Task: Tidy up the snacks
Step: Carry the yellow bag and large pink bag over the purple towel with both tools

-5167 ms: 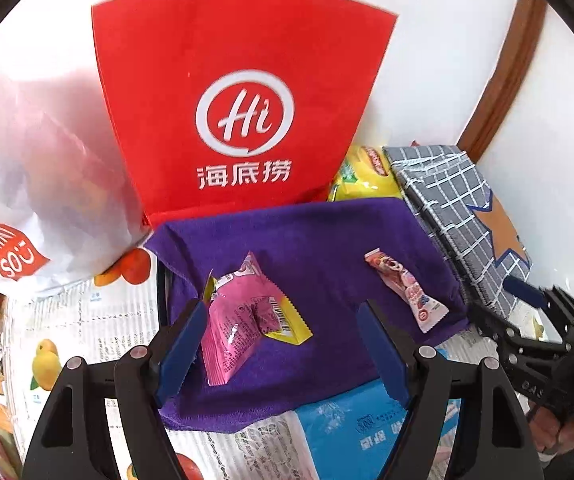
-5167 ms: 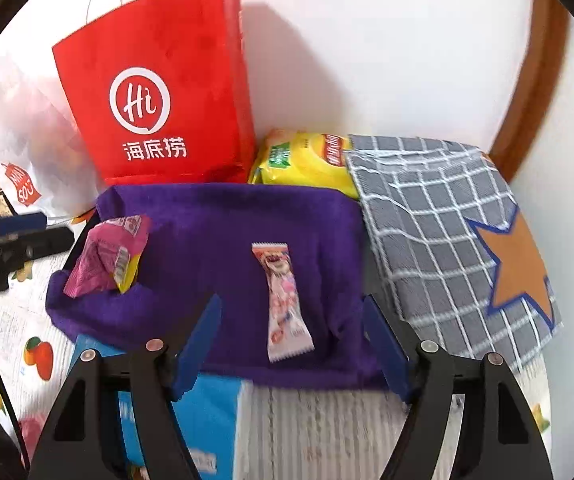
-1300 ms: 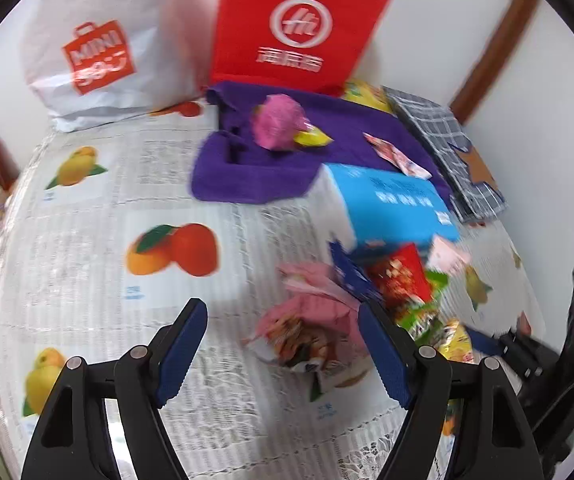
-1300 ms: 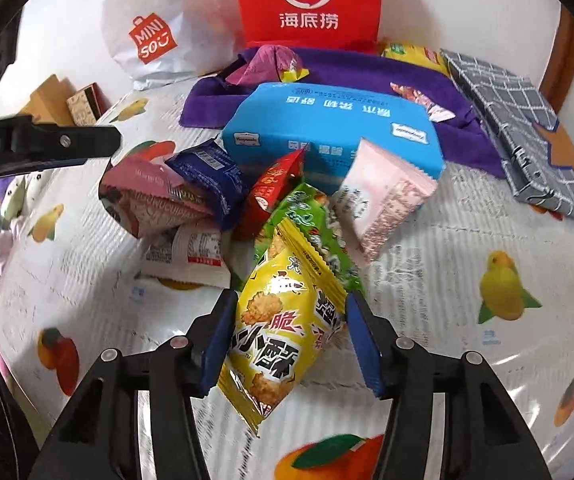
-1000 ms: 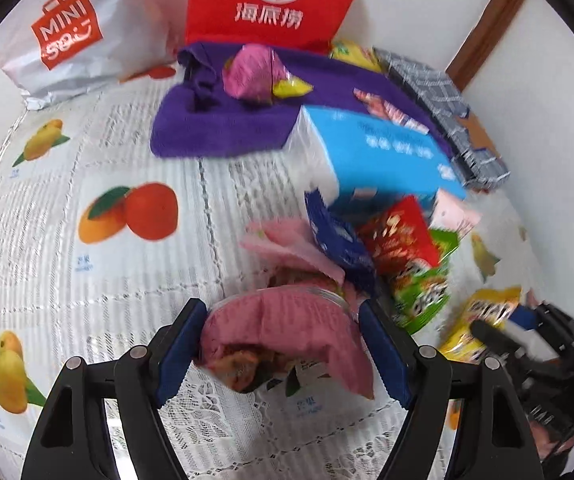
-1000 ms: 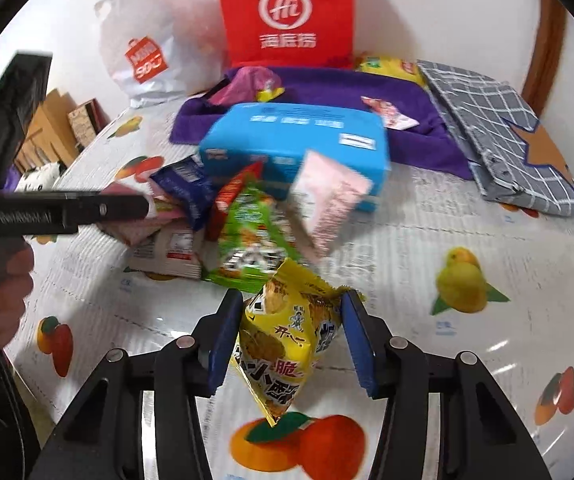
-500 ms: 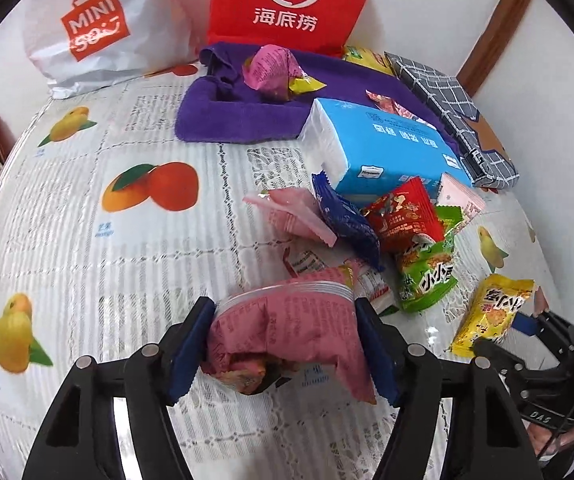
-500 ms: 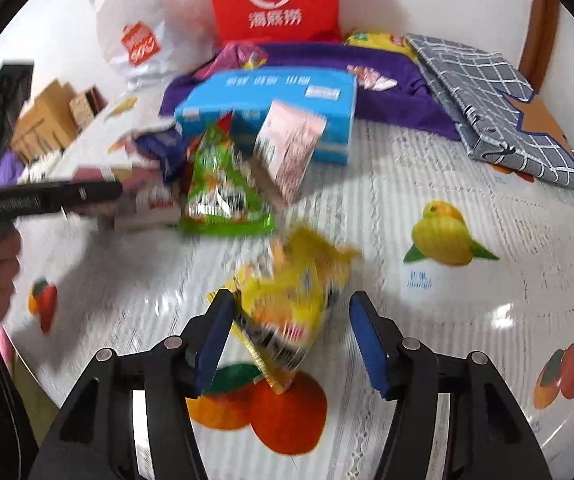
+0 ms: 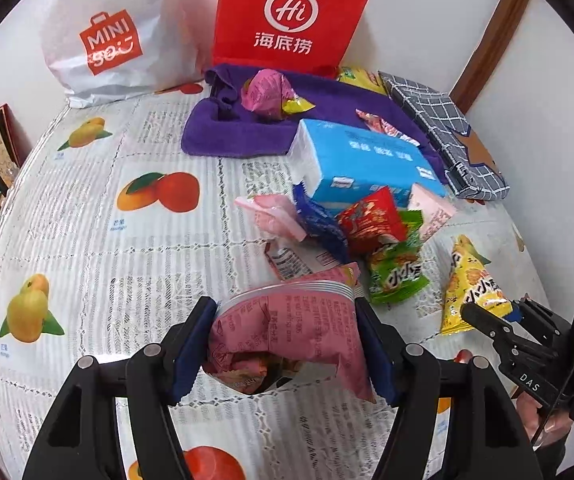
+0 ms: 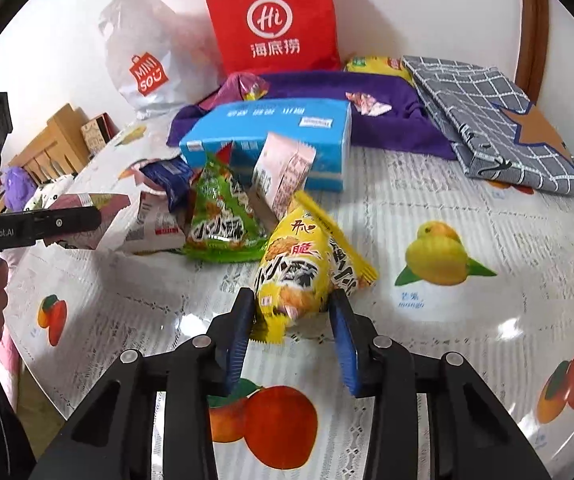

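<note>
My left gripper (image 9: 287, 340) is shut on a pink snack bag (image 9: 287, 332), held just above the tablecloth. My right gripper (image 10: 293, 320) is shut on the lower end of a yellow snack bag (image 10: 307, 268), which also shows in the left wrist view (image 9: 471, 284). A pile of snacks lies ahead: a green bag (image 10: 219, 216), a red bag (image 9: 371, 220), a blue bag (image 9: 319, 220), a pale pink packet (image 10: 283, 172). A purple cloth (image 9: 231, 136) at the back holds a magenta snack bag (image 9: 267, 92) and a pink wrapped bar (image 9: 383, 124).
A blue tissue pack (image 9: 363, 164) lies between the pile and the cloth. A red paper bag (image 9: 287, 16) and a white Miniso bag (image 9: 111, 36) stand against the wall. A grey checked pouch (image 10: 491, 120) lies at the right. A fruit-print tablecloth (image 9: 87, 240) covers the table.
Both grippers closed on snack bags from the pile. The left lifted the pink bag and drew it back; the right pulled the yellow bag toward the table's front.
</note>
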`<state>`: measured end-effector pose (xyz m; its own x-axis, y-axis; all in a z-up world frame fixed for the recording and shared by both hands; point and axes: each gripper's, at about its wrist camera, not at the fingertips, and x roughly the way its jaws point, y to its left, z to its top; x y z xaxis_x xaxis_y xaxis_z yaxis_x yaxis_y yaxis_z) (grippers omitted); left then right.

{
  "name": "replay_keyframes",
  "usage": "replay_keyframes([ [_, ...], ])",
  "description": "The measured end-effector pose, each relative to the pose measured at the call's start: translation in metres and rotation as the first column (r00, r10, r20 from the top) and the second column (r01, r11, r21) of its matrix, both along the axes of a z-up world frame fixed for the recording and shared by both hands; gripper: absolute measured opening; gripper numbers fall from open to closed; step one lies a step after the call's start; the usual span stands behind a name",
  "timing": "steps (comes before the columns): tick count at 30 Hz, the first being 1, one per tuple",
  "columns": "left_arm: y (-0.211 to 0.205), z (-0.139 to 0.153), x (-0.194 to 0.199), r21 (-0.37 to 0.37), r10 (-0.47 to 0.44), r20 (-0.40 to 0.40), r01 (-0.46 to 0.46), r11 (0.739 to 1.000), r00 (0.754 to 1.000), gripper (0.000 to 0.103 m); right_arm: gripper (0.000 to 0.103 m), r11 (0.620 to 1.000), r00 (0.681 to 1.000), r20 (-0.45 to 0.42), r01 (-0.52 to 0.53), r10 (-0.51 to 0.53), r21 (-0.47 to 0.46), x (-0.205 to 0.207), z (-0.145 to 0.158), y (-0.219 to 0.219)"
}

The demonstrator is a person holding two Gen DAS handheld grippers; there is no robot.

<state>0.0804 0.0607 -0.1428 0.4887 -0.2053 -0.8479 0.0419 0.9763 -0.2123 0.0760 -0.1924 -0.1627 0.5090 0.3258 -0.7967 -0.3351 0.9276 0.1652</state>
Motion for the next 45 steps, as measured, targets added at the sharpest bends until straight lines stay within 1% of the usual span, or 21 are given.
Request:
replay_keyframes([
  [6,-0.010,0.010,0.002,-0.011,0.031,0.015,-0.031,0.999,0.999,0.067,0.039,0.999,0.999,-0.029,-0.043,0.043,0.003,0.008,-0.001,-0.001],
  [7,-0.012,0.012,0.002,-0.010,0.041,0.016,-0.041,0.999,0.999,0.067,0.040,0.999,0.998,-0.033,-0.054,0.054,-0.001,0.009,-0.001,-0.002],
  [8,-0.014,0.013,0.003,-0.011,0.046,0.018,-0.046,0.999,0.999,0.067,0.045,0.998,0.997,-0.037,-0.063,0.062,-0.005,0.011,0.000,-0.003],
  [9,-0.016,0.015,0.003,-0.011,0.053,0.020,-0.053,0.999,0.998,0.067,0.053,0.998,0.997,-0.039,-0.068,0.068,-0.007,0.013,0.000,-0.004],
  [11,-0.019,0.017,0.005,-0.013,0.068,0.024,-0.068,0.998,0.997,0.067,0.059,0.997,0.996,-0.041,-0.081,0.082,0.004,0.016,0.001,-0.007],
  [13,-0.022,0.019,0.008,-0.018,0.081,0.028,-0.081,0.997,0.996,0.067,0.060,0.995,0.994,-0.048,-0.098,0.098,0.013,0.020,0.001,-0.008],
  [14,-0.023,0.020,0.009,-0.018,0.087,0.028,-0.087,0.996,0.996,0.067,0.063,0.995,0.993,-0.058,-0.103,0.104,0.018,0.022,0.000,-0.008],
  [15,-0.025,0.021,0.010,-0.015,0.094,0.028,-0.094,0.996,0.995,0.067,0.064,0.994,0.992,-0.064,-0.103,0.105,0.027,0.024,0.000,-0.008],
  [18,-0.029,0.021,0.013,-0.009,0.108,0.024,-0.108,0.994,0.994,0.067,0.064,0.990,0.990,-0.073,-0.115,0.121,0.081,0.029,0.000,-0.007],
  [20,-0.031,0.021,0.015,-0.005,0.121,0.020,-0.121,0.993,0.992,0.067,0.066,0.988,0.990,-0.066,-0.120,0.127,0.094,0.032,0.000,-0.002],
  [23,-0.034,0.020,0.017,0.002,0.133,0.014,-0.133,0.991,0.991,0.067,0.066,0.988,0.989,-0.054,-0.134,0.138,0.076,0.037,-0.005,0.009],
  [25,-0.036,0.021,0.018,0.008,0.131,0.014,-0.131,0.991,0.991,0.067,0.065,0.992,0.991,-0.048,-0.127,0.128,0.024,0.040,-0.010,0.016],
  [26,-0.037,0.021,0.017,0.013,0.127,0.016,-0.127,0.992,0.992,0.067,0.063,0.992,0.991,-0.047,-0.127,0.127,0.000,0.042,-0.013,0.019],
  [27,-0.039,0.022,0.017,0.019,0.124,0.017,-0.124,0.992,0.992,0.067,0.054,0.993,0.992,-0.035,-0.120,0.119,-0.010,0.042,-0.014,0.019],
  [28,-0.040,0.023,0.017,0.025,0.120,0.018,-0.120,0.992,0.993,0.067,0.049,0.993,0.993,-0.025,-0.113,0.112,-0.020,0.043,-0.015,0.017],
  [32,-0.043,0.028,0.017,0.031,0.096,0.025,-0.097,0.995,0.995,0.067,0.045,0.994,0.994,-0.018,-0.112,0.112,0.005,0.042,-0.011,0.006],
  [34,-0.043,0.033,0.018,0.020,0.078,0.035,-0.079,0.997,0.996,0.067,0.045,0.995,0.995,-0.001,-0.096,0.096,0.008,0.041,-0.004,0.001],
  [39,-0.045,0.044,0.027,0.001,0.033,0.059,-0.033,0.999,0.998,0.067,0.045,0.998,0.996,0.069,-0.059,0.058,0.017,0.040,0.026,-0.006],
  [43,-0.043,0.058,0.044,-0.013,-0.008,0.084,0.009,1.000,0.996,0.067,0.045,0.996,0.990,0.138,-0.029,0.018,0.082,0.050,0.054,-0.008],
  [45,-0.042,0.066,0.053,-0.011,-0.023,0.097,0.024,1.000,0.995,0.067,0.044,0.997,0.986,0.168,-0.024,0.011,0.074,0.058,0.066,-0.003],
])
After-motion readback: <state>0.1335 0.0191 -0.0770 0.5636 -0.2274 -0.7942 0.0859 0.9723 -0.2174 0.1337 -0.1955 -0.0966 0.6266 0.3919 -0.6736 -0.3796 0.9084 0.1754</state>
